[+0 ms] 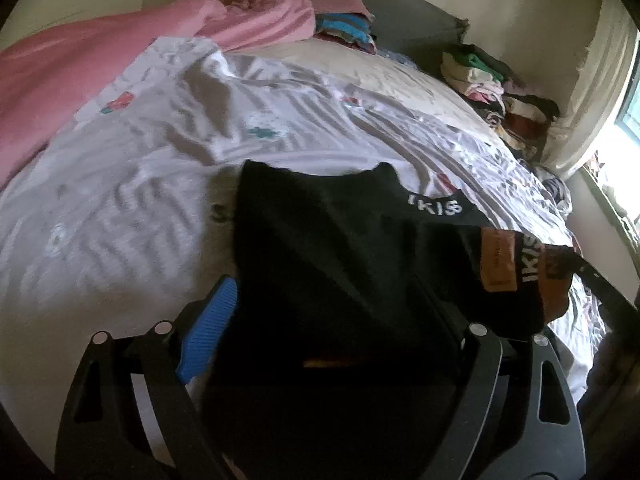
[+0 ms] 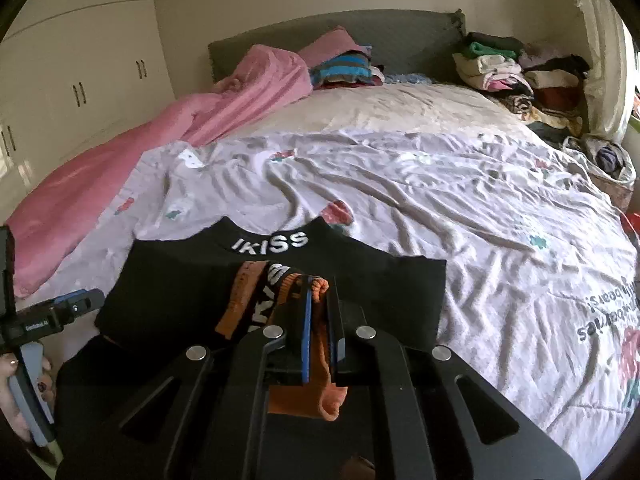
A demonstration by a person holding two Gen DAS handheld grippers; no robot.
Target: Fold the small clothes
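Between the right hand-held gripper (image 2: 318,300) pads: black garment (image 2: 180,280).

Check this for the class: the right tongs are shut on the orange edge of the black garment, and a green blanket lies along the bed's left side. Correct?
Not quite: the blanket is pink, as the right wrist view shows. The right tongs are indeed shut on the orange edge of the black garment.

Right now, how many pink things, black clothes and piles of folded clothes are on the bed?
Pink blankets: 1
Black garments with IKISS lettering: 1
Piles of folded clothes: 2, striped pile and corner pile
Total: 4
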